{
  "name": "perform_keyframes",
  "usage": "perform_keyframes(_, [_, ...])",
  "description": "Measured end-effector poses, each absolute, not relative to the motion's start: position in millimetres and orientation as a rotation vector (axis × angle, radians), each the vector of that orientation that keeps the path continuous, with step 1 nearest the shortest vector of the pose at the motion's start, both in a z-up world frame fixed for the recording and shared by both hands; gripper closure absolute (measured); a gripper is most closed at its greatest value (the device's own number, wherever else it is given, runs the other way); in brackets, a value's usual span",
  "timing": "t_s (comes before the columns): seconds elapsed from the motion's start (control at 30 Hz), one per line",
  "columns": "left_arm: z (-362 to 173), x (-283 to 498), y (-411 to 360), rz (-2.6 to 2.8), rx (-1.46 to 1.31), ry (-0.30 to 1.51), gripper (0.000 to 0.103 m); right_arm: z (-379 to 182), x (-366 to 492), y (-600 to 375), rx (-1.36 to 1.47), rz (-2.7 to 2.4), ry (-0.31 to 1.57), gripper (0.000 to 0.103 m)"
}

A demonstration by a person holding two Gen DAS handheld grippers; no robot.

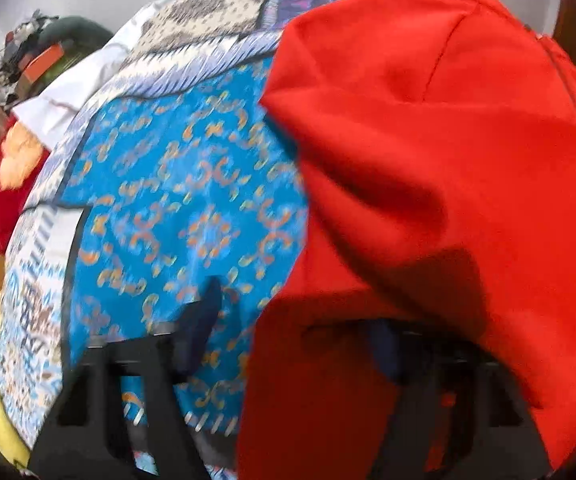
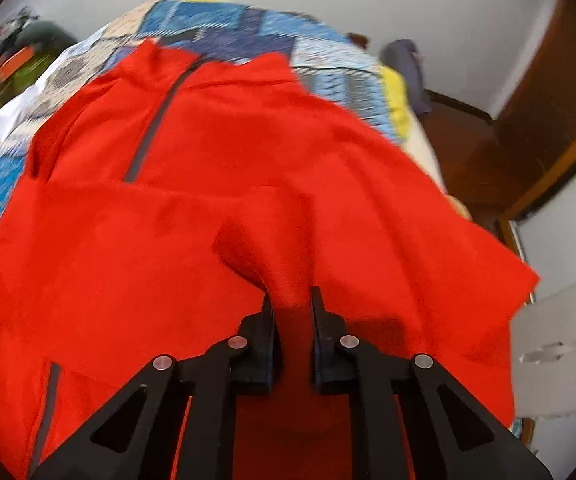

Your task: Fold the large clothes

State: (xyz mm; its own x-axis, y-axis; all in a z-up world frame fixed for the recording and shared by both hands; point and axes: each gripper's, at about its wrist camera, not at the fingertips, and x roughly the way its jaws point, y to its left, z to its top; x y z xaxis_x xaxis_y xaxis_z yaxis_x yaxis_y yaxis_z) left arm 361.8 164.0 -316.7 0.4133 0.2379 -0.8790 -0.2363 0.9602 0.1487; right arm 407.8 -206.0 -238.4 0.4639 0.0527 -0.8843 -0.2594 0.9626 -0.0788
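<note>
A large red fleece jacket with grey zips lies spread on a bed with a blue patterned cover. My right gripper is shut on a raised fold of the red jacket near its lower hem. In the left wrist view the jacket drapes over the right side and hides my left gripper's right finger. The left finger shows over the blue cover. Whether my left gripper holds the cloth is hidden.
A white cloth, a red and orange plush item and a heap of clothes lie at the bed's left. A yellow sheet edge shows at the right. A brown wooden door stands to the right of the bed.
</note>
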Motion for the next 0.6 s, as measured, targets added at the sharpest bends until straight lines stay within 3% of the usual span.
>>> perform_keyframes(0.03, [-317.3,363.8,164.4,0.303,0.001,1.111,0.086,-237.7,409.2,-213.8,-0.202,0.184,1.078,0.092])
perform_keyframes(0.07, [-318.7,366.0,165.5,0.316,-0.002,1.124,0.092,-237.5,409.7,-218.5,-0.197,0.176,1.079,0.093])
perform_keyframes(0.4, [-303.2,346.5,199.5,0.342,-0.106,1.089,0.094,-229.2,396.4,-261.2,-0.182,0.110,1.033,0.093])
perform_keyframes(0.6, [-325.0,340.7,206.3,0.430,-0.060,1.171,0.097,-233.8,384.3,-265.5,-0.291,0.076,1.020,0.093])
